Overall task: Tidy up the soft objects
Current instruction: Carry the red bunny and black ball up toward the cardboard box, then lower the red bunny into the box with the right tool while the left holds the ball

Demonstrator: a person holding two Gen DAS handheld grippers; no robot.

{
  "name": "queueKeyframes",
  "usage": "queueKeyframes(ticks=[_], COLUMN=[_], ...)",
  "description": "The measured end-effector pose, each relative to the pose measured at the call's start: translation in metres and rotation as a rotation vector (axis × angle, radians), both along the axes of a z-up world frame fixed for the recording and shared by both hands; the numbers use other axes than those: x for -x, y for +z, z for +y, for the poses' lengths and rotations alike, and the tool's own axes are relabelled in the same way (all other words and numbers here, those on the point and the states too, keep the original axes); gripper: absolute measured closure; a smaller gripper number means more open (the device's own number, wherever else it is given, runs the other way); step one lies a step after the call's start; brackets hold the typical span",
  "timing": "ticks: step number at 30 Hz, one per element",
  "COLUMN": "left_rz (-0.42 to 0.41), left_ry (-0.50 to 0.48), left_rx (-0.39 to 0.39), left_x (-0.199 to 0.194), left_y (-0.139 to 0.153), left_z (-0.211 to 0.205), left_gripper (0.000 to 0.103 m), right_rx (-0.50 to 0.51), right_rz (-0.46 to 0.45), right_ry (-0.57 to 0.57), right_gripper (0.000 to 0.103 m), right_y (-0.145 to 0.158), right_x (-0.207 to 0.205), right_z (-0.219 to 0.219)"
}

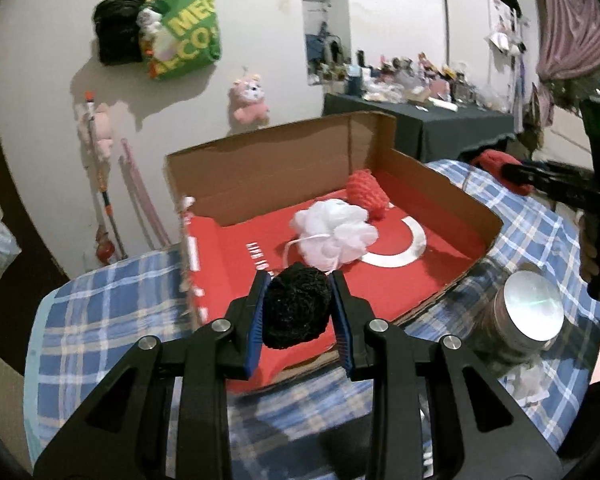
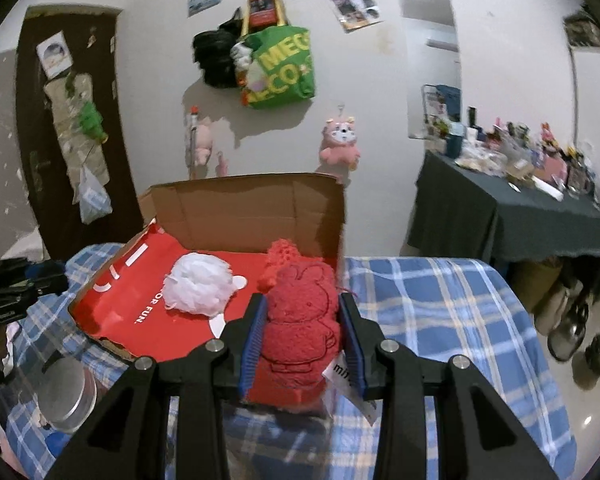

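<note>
Two soft things are in the air, two already boxed: the left gripper (image 1: 298,312) pinches a black scrubby ball (image 1: 296,306), the right gripper (image 2: 302,340) clamps a red embossed towel (image 2: 300,336). Inside the open cardboard box (image 1: 260,176) lie one white mesh pouf (image 1: 332,236) and one red knitted piece (image 1: 366,194). The box sits on a blue plaid cloth (image 2: 432,312), one metal-lidded jar (image 1: 532,310) beside it; bare cloth stretches toward the right edge.

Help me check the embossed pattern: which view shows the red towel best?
The right wrist view: the red towel fills the centre, clamped in the right gripper, figure visible. The left wrist view shows only a red edge far right.
</note>
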State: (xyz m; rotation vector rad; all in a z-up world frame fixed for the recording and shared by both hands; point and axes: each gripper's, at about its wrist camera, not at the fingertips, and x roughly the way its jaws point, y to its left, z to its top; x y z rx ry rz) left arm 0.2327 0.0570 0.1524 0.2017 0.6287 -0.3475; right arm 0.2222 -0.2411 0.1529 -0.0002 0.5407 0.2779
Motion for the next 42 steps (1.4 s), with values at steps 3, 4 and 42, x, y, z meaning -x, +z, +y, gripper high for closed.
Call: queueKeyframes(ticks=[3, 4, 42], left_rz=[0.025, 0.039, 0.373], left_ry=[-0.022, -0.025, 0.063], left_rx=[-0.022, -0.029, -0.158], left_x=[-0.013, -0.019, -0.111], left_y=[-0.006, -0.009, -0.094], left_z=[-0.013, -0.016, -0.016], left_gripper=[0.075, 0.075, 0.075], right_rx=[0.047, 0.059, 0.458], right_rz=[0.004, 0.004, 0.456], right_ry=[0.042, 0.048, 0.144], right_gripper=[0.064, 0.064, 0.063], right_y=[0.001, 0.001, -0.094], right_x=[-0.011, -0.014, -0.104], right_z=[0.019, 0.024, 0.091])
